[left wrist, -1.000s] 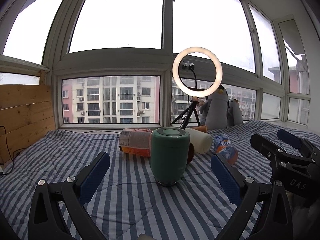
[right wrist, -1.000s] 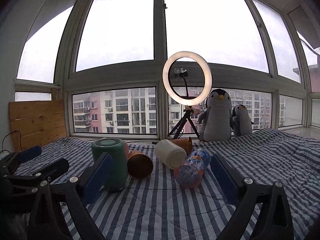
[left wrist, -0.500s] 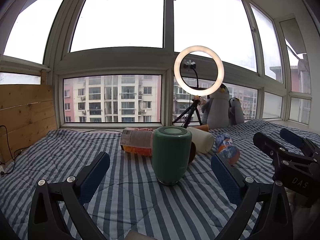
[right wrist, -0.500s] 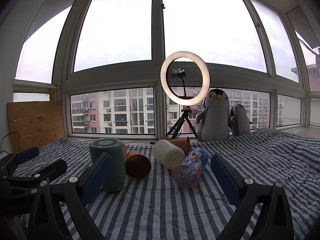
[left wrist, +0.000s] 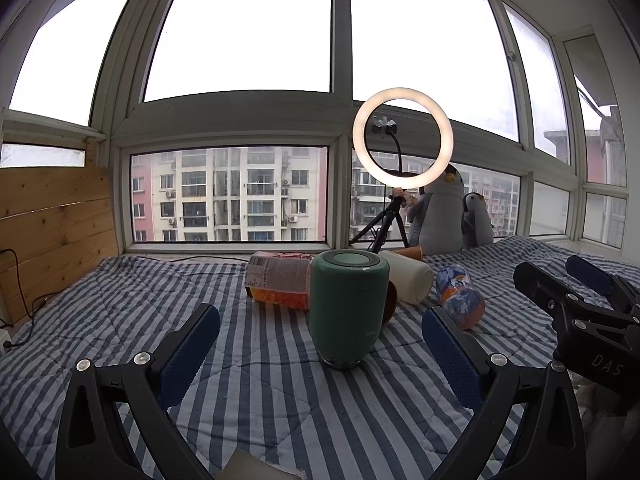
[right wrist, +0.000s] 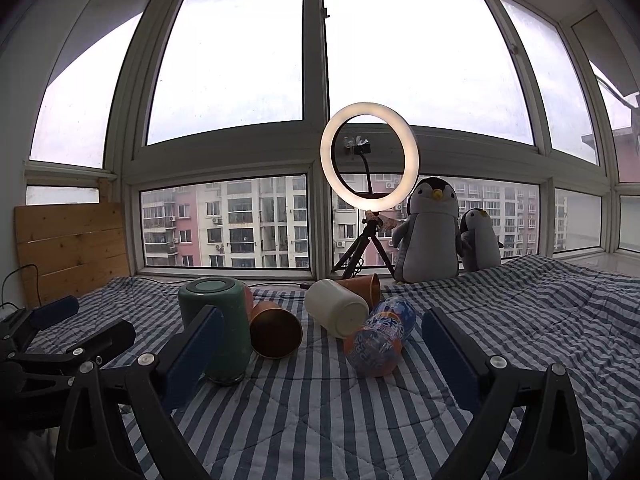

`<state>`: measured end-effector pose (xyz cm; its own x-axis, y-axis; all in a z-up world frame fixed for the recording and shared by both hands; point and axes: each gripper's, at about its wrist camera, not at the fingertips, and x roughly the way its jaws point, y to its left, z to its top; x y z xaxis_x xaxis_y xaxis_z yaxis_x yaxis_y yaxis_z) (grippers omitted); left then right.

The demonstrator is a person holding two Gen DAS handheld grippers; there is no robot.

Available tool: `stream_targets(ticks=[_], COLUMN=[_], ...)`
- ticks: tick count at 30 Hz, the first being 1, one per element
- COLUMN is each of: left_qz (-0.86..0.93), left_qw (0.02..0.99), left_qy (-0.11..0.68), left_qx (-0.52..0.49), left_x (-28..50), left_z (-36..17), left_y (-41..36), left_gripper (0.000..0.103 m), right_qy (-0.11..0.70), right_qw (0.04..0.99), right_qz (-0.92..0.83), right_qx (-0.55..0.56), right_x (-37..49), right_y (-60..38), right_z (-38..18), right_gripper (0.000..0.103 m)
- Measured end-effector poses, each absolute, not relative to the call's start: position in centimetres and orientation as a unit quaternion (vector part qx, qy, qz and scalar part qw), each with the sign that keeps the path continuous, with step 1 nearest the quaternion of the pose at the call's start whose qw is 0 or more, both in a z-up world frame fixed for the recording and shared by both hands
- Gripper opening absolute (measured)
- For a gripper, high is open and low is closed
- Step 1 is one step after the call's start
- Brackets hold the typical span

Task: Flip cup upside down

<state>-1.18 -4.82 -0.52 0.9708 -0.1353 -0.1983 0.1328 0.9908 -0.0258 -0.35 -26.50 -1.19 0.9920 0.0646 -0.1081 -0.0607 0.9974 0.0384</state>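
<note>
A green cup [left wrist: 347, 307] stands on end on the striped blanket [left wrist: 120, 320], straight ahead of my left gripper [left wrist: 318, 354]. That gripper is open and empty, short of the cup. The cup also shows in the right wrist view [right wrist: 224, 336], partly behind a blue pad. My right gripper [right wrist: 320, 356] is open and empty, facing the cluttered items. The right gripper shows at the right of the left wrist view [left wrist: 576, 292], and the left gripper at the left of the right wrist view [right wrist: 76, 328].
Lying on the blanket are a copper cup [right wrist: 275, 334], a white cup [right wrist: 336, 313], a plastic bottle [right wrist: 380, 340] and an orange packet [left wrist: 278, 284]. A ring light on a tripod [right wrist: 370, 156] and two penguin toys [right wrist: 430, 232] stand by the window. Wooden boards [left wrist: 48, 232] line the left.
Both views have shifted slightly; the green cup sits a little further from the left gripper. Both grippers stay open and nothing was grasped.
</note>
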Motion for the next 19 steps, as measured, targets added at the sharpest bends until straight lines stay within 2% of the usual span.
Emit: stream_targets(ticks=[19], left_qz=[-0.069], left_qw=[0.992], left_qy=[0.103], left_qx=[-0.004], left_x=[-1.04], left_z=[-0.73], left_y=[-5.01], left_gripper=[0.103], right_qy=[0.055], right_qw=[0.998], right_qz=[0.032], right_qx=[0.018], right_x=[-0.35], right_y=[-26.50], right_z=[-1.17], right_gripper=[0.099])
